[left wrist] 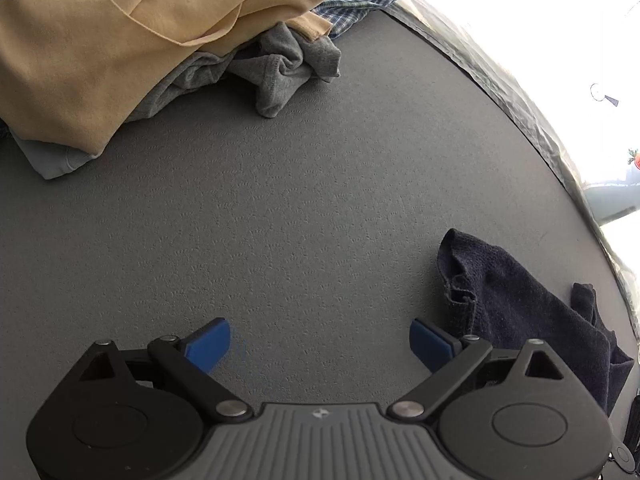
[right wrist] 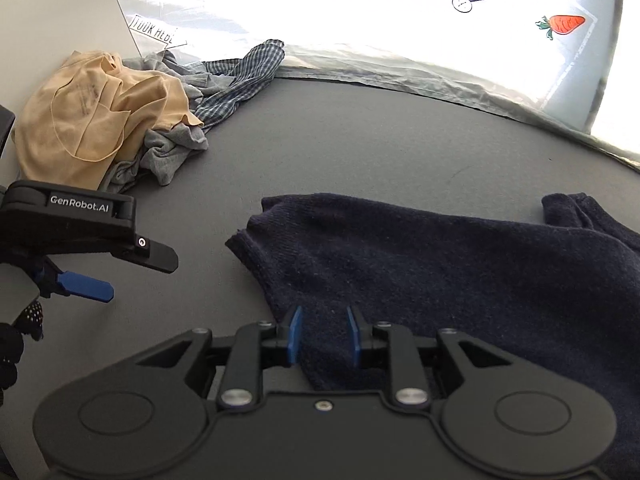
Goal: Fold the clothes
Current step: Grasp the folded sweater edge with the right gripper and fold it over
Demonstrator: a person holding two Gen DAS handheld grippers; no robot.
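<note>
The navy knit garment (right wrist: 460,272) is spread flat across the near right part of the grey desk (right wrist: 360,152), its ribbed edge turned toward the middle of the desk, and a second fold of it is seen at the far right edge. The desk is covered with a grey textured mat, bordered at the back by a crinkled pale sheet (right wrist: 460,84) printed with a carrot (right wrist: 564,24) and small round marks. A pile of unfolded clothes is heaped at the far left corner: a tan shirt (right wrist: 100,112) is laid on top, a crumpled grey garment (right wrist: 172,156) is pressed beneath it, and a blue checked shirt (right wrist: 240,80) is trailed behind toward the sheet; in the left wrist view a pale blue piece (left wrist: 52,160) is glimpsed under the tan one. The right claw (right wrist: 323,334) is held over the near edge of the navy garment with its blue pads (right wrist: 295,334) partly closed and a ridge of the knit caught between them; whether the cloth is actually pinched cannot be told. The left claw (left wrist: 319,344) is held released, its blue fingers (left wrist: 210,342) spread wide above bare mat, just beside the navy garment's edge and apart from it. A dark dotted glove (right wrist: 28,316) is seen behind the left claw.
</note>
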